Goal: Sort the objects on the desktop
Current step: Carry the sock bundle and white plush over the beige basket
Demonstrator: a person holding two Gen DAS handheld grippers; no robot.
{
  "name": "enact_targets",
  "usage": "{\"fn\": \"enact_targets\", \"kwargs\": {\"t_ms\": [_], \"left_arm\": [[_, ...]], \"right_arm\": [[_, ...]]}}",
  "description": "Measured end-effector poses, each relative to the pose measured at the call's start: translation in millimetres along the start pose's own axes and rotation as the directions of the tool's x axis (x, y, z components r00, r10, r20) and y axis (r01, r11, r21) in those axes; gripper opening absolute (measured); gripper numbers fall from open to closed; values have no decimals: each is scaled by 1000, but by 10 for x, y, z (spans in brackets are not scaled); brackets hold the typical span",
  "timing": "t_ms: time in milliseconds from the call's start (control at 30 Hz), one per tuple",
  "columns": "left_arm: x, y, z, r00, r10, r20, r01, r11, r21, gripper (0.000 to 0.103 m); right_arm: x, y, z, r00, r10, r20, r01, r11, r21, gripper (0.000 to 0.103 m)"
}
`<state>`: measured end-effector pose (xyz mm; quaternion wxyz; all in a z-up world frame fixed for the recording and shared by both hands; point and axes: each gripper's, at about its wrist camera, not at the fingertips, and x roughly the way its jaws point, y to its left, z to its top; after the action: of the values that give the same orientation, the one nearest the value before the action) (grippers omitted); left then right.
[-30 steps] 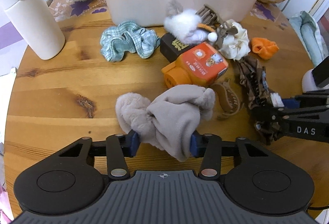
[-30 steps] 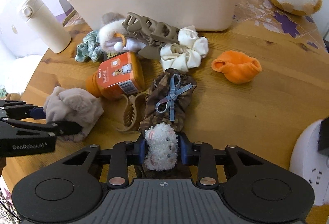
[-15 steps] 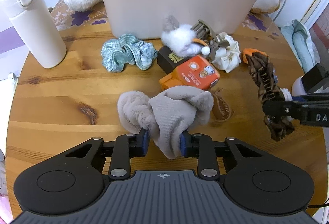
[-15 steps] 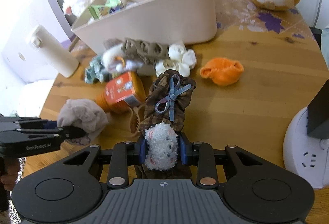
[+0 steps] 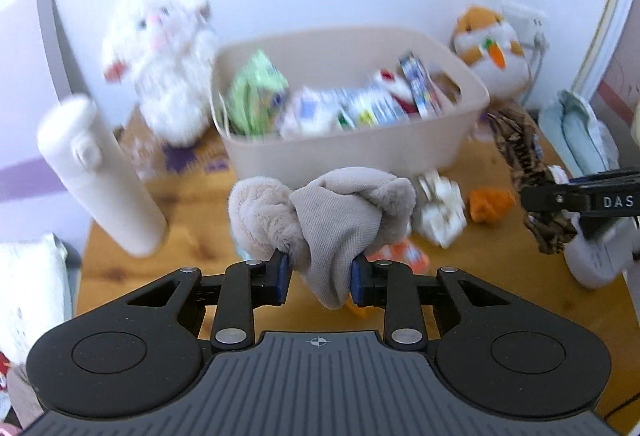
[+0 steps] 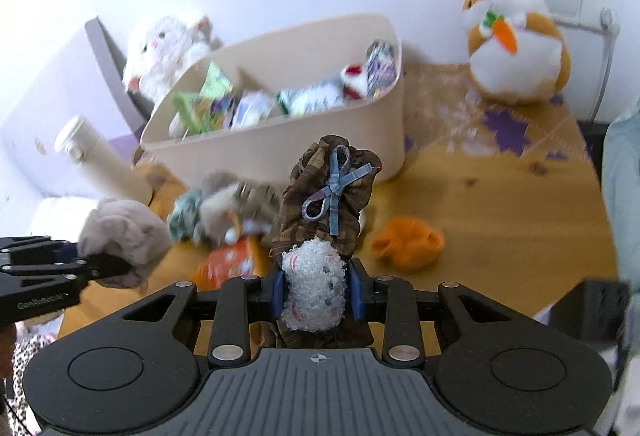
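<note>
The round wooden tabletop [image 6: 500,203] carries a beige bin [image 5: 348,147] near its back edge, and packets fill this bin. A white fluffy toy [image 5: 164,47] stands left of the bin, and an orange and white plush [image 6: 516,43] with a carrot sits right of it. A white bottle [image 5: 96,179] stands on the left part of the tabletop.

The left gripper [image 5: 319,278] has its jaws closed on a grey plush scrunchie [image 5: 320,211], held in the air in front of the bin. The right gripper [image 6: 318,294] has its jaws closed on a brown plaid scrunchie [image 6: 324,195] with a blue bow and a small white curly head, also above the tabletop.

Under them lie an orange cloth [image 6: 408,242], a white scrunchie [image 5: 440,211] and an orange packet [image 6: 230,262], all blurred.
</note>
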<state>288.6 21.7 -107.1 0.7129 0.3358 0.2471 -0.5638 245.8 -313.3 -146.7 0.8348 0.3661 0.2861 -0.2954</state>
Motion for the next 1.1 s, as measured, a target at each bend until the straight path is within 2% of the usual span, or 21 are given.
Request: {"fn": "enact_targets", "kwargs": {"t_ms": [300, 667, 767, 967, 1100], "left_arm": [[43, 67, 534, 994, 36, 99, -37, 999, 7, 29], [377, -34, 977, 991, 67, 116, -64, 997, -32, 29], [530, -39, 1079, 992, 69, 104, -64, 997, -49, 29], [981, 38, 1196, 997, 83, -8, -83, 985, -151, 29], [1133, -20, 1182, 995, 94, -32, -97, 987, -127, 29]], "right_arm": [[-102, 25, 535, 991, -17, 129, 18, 1000, -9, 29], [81, 160, 1072, 975, -60, 215, 75, 995, -61, 29], [186, 172, 1160, 975, -74, 210, 91, 993, -73, 29], [541, 152, 1262, 982, -100, 157, 114, 990, -87, 29], [769, 124, 1257, 986, -123, 112, 134, 986, -102, 29]]}}
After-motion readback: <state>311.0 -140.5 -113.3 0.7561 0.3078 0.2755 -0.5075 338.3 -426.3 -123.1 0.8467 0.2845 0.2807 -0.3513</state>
